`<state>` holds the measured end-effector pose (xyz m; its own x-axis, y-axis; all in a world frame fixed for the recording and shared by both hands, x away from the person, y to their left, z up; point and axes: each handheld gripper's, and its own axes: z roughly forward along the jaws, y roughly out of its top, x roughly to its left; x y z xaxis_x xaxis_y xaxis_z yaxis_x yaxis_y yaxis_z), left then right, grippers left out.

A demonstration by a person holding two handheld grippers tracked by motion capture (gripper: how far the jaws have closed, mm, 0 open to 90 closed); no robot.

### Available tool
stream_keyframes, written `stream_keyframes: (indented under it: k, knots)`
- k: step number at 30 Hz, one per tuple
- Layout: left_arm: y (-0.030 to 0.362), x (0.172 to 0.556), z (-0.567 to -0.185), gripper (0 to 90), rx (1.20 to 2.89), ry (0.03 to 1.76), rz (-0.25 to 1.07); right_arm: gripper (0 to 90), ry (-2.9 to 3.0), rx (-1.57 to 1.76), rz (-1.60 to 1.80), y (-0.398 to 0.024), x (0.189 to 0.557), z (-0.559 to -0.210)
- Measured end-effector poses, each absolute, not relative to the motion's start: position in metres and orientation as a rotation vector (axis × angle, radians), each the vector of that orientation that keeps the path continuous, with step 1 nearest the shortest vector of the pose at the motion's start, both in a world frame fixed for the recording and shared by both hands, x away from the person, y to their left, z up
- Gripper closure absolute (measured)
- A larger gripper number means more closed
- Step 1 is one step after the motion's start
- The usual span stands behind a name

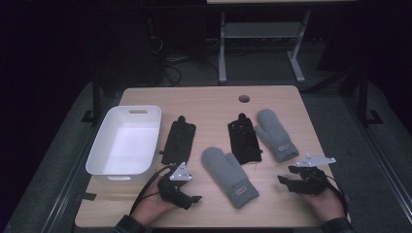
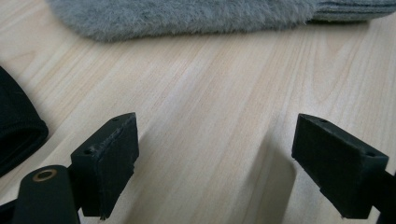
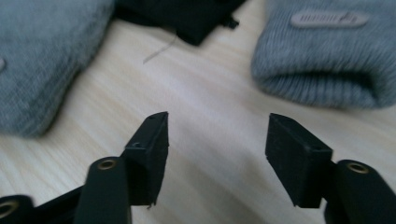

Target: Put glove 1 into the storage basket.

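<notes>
Four gloves are lying on the wooden bench (image 1: 209, 99), and none is sitting in the white plastic bin (image 1: 125, 141) at the left, whose inside is showing bare. Judging by this layout, the work looks like sorting or putting away the gloves, and it appears to be near its start: nothing is binned, nothing is paired up.

The left gripper (image 1: 192, 198) is hovering low over the bench near the front edge, its jaws standing wide apart with only bare wood between them. The nearer grey mitten (image 1: 228, 175) is lying just beyond it, flat, cuff toward the person; in the left gripper view its fluffy edge (image 2: 187, 18) is crossing the top, well ahead of the pads. A black glove (image 1: 178, 141) is lying between that mitten and the bin.

The right gripper (image 1: 284, 180) is resting at the front right, jaws partly open and empty. Ahead of it the second grey mitten (image 1: 275, 134) is lying with its ribbed cuff (image 3: 322, 56) pointing at the gripper, not between the pads. Another black glove (image 1: 244, 137) is lying between the two mittens, just beside the far one.

All four pieces are left to be picked up; the bin is waiting.
</notes>
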<state>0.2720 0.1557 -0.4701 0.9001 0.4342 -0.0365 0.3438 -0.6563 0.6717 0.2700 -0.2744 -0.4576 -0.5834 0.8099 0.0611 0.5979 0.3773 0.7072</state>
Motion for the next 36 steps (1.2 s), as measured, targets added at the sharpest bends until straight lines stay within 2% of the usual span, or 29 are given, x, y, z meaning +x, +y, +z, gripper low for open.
stream_keyframes:
  k: [9, 20, 31, 36]
  knots:
    - [0.160, 0.270, -0.477, 13.2, 2.287, 0.506, 0.207, 54.0, 2.307, 1.266, 1.015, -0.274, 0.294, -0.437]
    - [0.160, 0.270, -0.477, 13.2, 2.287, 0.515, 0.203, 56.8, 2.263, 1.271, 0.988, -0.268, 0.344, -0.422]
    - [0.160, 0.270, -0.477, 13.2, 2.281, 0.513, 0.205, 54.1, 2.224, 1.306, 0.932, -0.256, 0.388, -0.428]
    - [0.160, 0.270, -0.477, 13.2, 2.282, 0.514, 0.206, 47.2, 2.187, 1.348, 0.886, -0.254, 0.406, -0.433]
